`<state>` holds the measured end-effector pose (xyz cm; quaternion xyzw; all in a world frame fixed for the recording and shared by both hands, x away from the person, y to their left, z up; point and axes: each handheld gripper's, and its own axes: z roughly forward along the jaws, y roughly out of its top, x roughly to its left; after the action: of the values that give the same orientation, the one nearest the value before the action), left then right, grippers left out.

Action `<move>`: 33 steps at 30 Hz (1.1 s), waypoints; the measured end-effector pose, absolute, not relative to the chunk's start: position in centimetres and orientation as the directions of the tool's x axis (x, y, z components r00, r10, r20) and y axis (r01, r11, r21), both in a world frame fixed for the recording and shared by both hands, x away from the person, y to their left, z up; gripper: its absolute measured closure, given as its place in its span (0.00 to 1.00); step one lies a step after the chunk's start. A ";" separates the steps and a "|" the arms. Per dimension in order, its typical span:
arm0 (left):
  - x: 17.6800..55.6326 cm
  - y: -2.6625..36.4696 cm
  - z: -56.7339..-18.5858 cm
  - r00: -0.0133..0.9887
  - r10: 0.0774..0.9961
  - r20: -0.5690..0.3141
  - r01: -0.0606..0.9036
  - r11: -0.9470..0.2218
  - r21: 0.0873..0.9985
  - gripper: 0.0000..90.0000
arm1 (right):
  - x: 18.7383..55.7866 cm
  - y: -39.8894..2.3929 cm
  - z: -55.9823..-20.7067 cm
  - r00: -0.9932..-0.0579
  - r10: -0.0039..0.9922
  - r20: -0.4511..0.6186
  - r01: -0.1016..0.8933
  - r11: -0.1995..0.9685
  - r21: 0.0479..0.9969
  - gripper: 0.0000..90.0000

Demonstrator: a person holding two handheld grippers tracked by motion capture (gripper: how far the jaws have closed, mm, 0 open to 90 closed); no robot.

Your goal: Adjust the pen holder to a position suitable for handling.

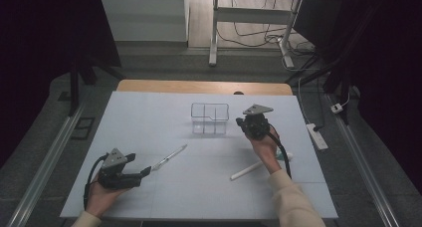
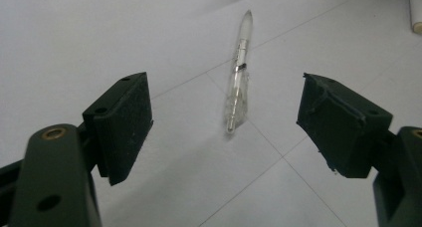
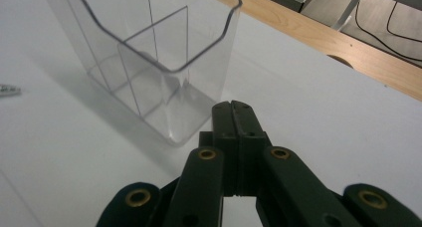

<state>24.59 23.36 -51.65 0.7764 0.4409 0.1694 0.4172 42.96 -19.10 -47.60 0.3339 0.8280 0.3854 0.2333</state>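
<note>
A clear plastic pen (image 1: pixel 169 158) (image 2: pixel 238 75) lies on the white table just ahead of my left gripper (image 1: pixel 144 171) (image 2: pixel 224 122), whose jaws stand wide open with nothing between them. My right gripper (image 1: pixel 245 122) (image 3: pixel 234 110) hovers right of a clear divided organizer box (image 1: pixel 209 118) (image 3: pixel 149 62), jaws pressed together and empty. A white marker-like tube (image 1: pixel 251 169) lies on the table by the right forearm, and its end (image 2: pixel 416 10) shows at the edge of the left gripper view.
The white table top (image 1: pixel 149 112) ends at a wooden strip (image 1: pixel 204 86) (image 3: pixel 318 35) along the far side. Beyond it stand desk legs (image 1: pixel 214 33) and floor cables (image 1: pixel 259 38). A power strip (image 1: pixel 317 136) lies on the floor at the right.
</note>
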 end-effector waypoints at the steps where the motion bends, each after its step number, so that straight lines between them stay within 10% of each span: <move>1: 24.6 23.4 -51.7 0.555 0.825 -0.105 0.543 -0.264 0.797 0.24 | 42.7 -19.3 -47.6 -0.670 0.733 -0.120 0.377 0.475 0.795 0.99; 14: 24.6 23.4 -51.7 0.561 0.821 -0.104 0.542 -0.270 0.796 0.24 | 38.3 -22.2 -48.2 -0.715 0.690 -0.111 0.334 0.477 0.813 0.61; 33: 24.4 23.5 -51.7 0.567 0.818 -0.098 0.535 -0.275 0.799 0.25 | 34.0 -27.0 -49.2 -0.716 0.690 -0.105 0.329 0.466 0.821 0.48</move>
<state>24.38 23.49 -51.69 0.7802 0.4335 0.1693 0.4181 33.97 -26.98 -49.20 0.3076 0.8281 0.4152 0.2174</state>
